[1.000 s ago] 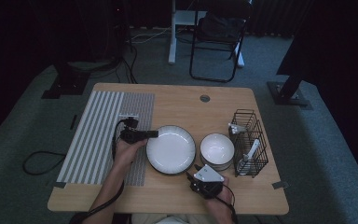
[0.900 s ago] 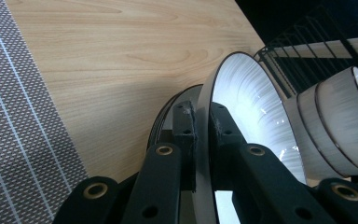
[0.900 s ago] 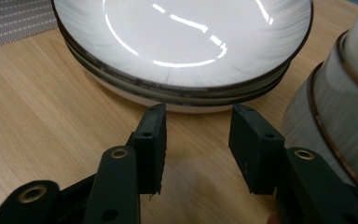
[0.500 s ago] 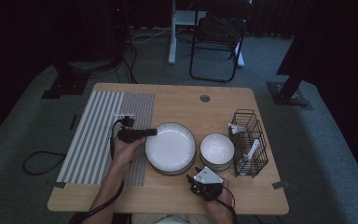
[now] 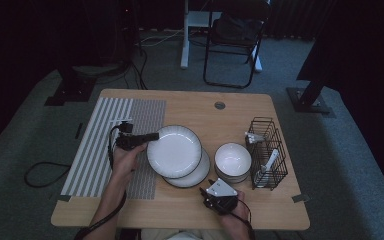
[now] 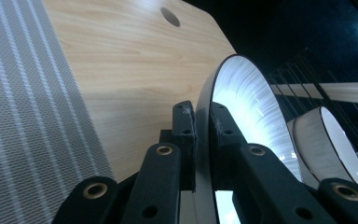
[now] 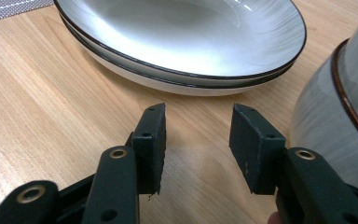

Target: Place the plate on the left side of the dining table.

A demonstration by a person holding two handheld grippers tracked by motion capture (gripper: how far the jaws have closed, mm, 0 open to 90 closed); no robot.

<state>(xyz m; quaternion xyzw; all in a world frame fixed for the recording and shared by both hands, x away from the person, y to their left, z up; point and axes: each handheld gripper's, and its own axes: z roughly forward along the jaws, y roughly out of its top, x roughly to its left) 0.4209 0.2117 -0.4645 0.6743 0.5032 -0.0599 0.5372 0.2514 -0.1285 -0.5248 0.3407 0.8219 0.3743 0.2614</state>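
The left gripper (image 5: 152, 135) is clamped on the rim of the top plate (image 5: 174, 151), lifted askew over the plate (image 5: 197, 176) beneath (probably clear of it). A thin-edge pinch could slip. The right gripper (image 7: 198, 147) stands apart, empty.

Right gripper (image 7: 196, 140) with its two black jaws parted, nothing between them, above the bare wooden table (image 7: 37, 107). Beyond the jaws, two stacked dark-rimmed plates (image 7: 186, 42); at right, the grey wall of a bowl (image 7: 328, 116); at upper left, a corner of woven mat (image 7: 9, 8).
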